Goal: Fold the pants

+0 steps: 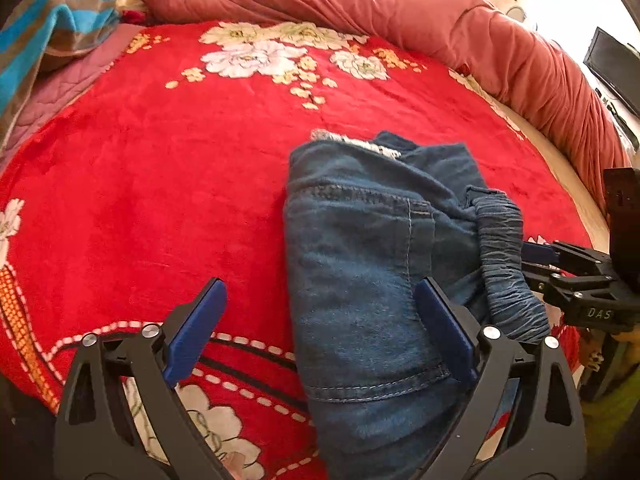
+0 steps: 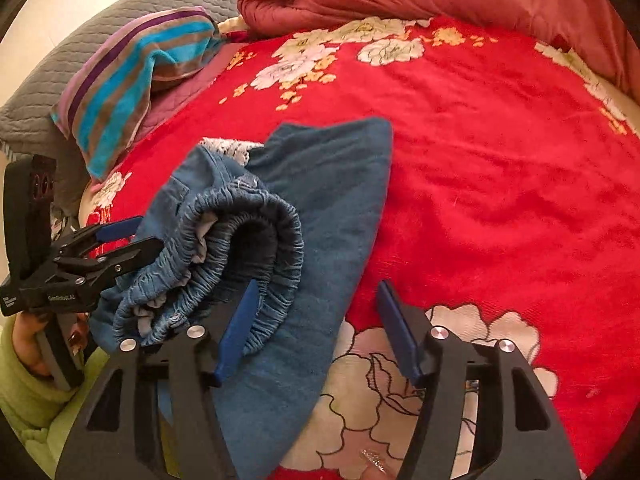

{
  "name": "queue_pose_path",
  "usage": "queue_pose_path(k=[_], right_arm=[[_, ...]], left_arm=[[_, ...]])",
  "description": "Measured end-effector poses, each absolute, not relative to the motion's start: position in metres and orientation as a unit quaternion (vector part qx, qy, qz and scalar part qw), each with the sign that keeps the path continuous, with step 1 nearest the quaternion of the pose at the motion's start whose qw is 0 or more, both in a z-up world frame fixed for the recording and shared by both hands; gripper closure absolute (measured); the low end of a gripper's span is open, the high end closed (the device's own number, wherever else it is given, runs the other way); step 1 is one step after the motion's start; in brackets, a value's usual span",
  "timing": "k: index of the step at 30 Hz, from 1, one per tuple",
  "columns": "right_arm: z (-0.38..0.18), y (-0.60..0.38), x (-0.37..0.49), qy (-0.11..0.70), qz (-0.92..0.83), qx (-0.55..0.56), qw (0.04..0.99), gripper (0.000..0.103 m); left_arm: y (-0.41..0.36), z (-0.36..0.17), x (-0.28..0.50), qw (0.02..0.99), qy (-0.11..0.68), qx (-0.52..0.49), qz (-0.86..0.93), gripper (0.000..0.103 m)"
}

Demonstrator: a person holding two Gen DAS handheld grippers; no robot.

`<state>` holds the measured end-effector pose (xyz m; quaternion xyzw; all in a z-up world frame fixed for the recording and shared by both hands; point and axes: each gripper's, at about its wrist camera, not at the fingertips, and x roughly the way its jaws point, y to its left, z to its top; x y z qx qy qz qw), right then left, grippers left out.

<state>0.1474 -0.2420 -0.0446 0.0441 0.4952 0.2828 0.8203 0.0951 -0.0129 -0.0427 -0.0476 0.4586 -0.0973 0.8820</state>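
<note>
A bed covered by a red floral blanket [image 1: 180, 168] is seen, with a salmon quilt [image 1: 400, 4] bunched along its far edge and a striped towel [image 2: 132, 80] at the corner. Folded blue jeans [image 1: 360, 264] are laid on the blanket near the front edge. The left gripper [image 1: 320, 328] is held with fingers spread astride the jeans' edge, unpressed; the right gripper [image 2: 316, 330] is likewise parted beside the elastic waistband [image 2: 248, 240], nothing being gripped.

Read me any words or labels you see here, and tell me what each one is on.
"DAS": on the right tongs, on the black body, seen from the left wrist.
White print on the left tongs, on the black body, seen from the right wrist: too blurred to read.
Nothing readable on the jeans or blanket.
</note>
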Motion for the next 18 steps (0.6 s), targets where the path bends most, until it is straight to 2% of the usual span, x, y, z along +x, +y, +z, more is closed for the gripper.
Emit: queue_pose_path(k=[5, 6, 8, 9, 10, 11, 12, 18], right_arm=[[-0.050, -0.244, 0.153, 0.496, 0.294, 0.063, 0.815, 0.044], [-0.051, -0.243, 0.153, 0.495, 0.297, 0.064, 0.814, 0.045], [-0.051, -0.239, 0.156, 0.492, 0.308, 0.062, 0.812, 0.053], [-0.051, -0.236, 0.157, 0.489, 0.318, 0.060, 0.810, 0.062], [-0.052, -0.234, 0.159, 0.487, 0.327, 0.060, 0.807, 0.068], [-0.051, -0.232, 0.159, 0.484, 0.335, 0.061, 0.806, 0.078], [-0.047, -0.229, 0.159, 0.477, 0.344, 0.057, 0.807, 0.082], [-0.015, -0.215, 0.157, 0.427, 0.364, 0.026, 0.827, 0.087]], left_arm=[[-0.023, -0.047, 0.099, 0.875, 0.464, -0.059, -0.123, 0.040], [-0.025, -0.047, 0.099, 0.873, 0.465, -0.062, -0.131, 0.047], [-0.029, -0.047, 0.099, 0.873, 0.464, -0.059, -0.135, 0.052], [-0.031, -0.046, 0.099, 0.874, 0.463, -0.054, -0.137, 0.057], [-0.033, -0.045, 0.099, 0.875, 0.461, -0.050, -0.140, 0.059], [-0.034, -0.043, 0.099, 0.876, 0.459, -0.047, -0.140, 0.061], [-0.036, -0.041, 0.099, 0.878, 0.456, -0.041, -0.139, 0.064], [-0.039, -0.024, 0.104, 0.888, 0.439, -0.034, -0.136, 0.069]])
